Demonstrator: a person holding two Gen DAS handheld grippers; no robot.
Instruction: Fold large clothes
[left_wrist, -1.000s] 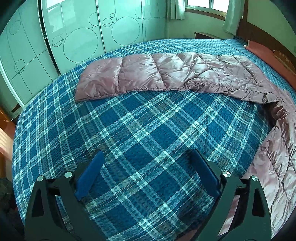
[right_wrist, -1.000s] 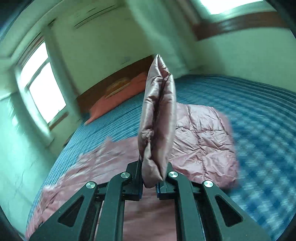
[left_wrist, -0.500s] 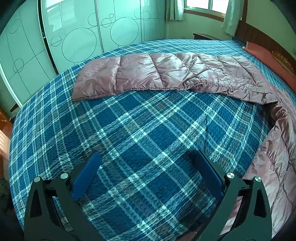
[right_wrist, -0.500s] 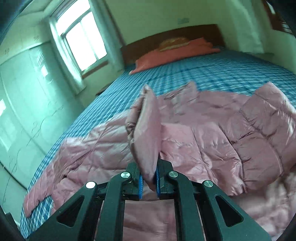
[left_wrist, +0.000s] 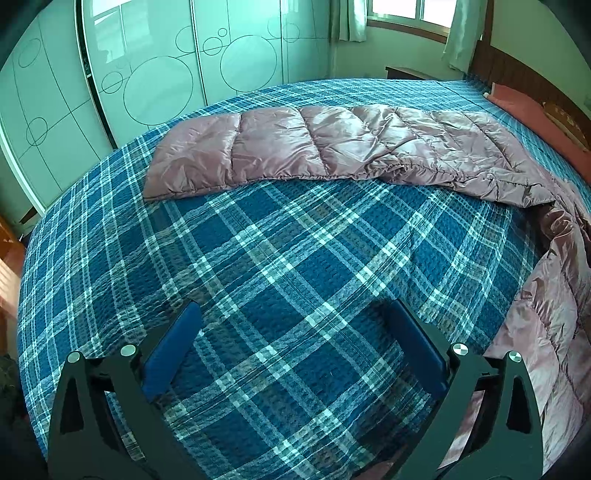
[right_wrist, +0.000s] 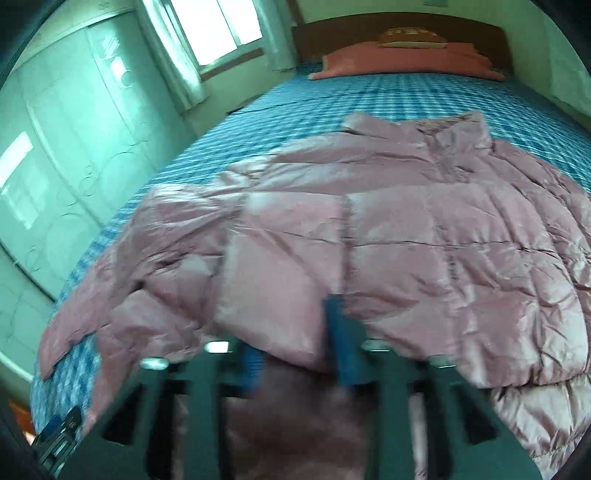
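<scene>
Left gripper: jaws wide apart, empty, over bare plaid bed.
Left sleeve: stretched flat across the bed, well beyond that gripper, not yet folded in.
Right gripper: jaws opening, folded-over sleeve between them.
Jacket: spread flat; body folds remain.

Both wrist views look down, sharing the pink jacket.

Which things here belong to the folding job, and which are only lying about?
Belong to the job:
- pink puffer coat
- its outstretched sleeve
- plaid bed cover, the work surface

Only lying about:
- orange pillow
- wardrobe doors
- curtains
</scene>
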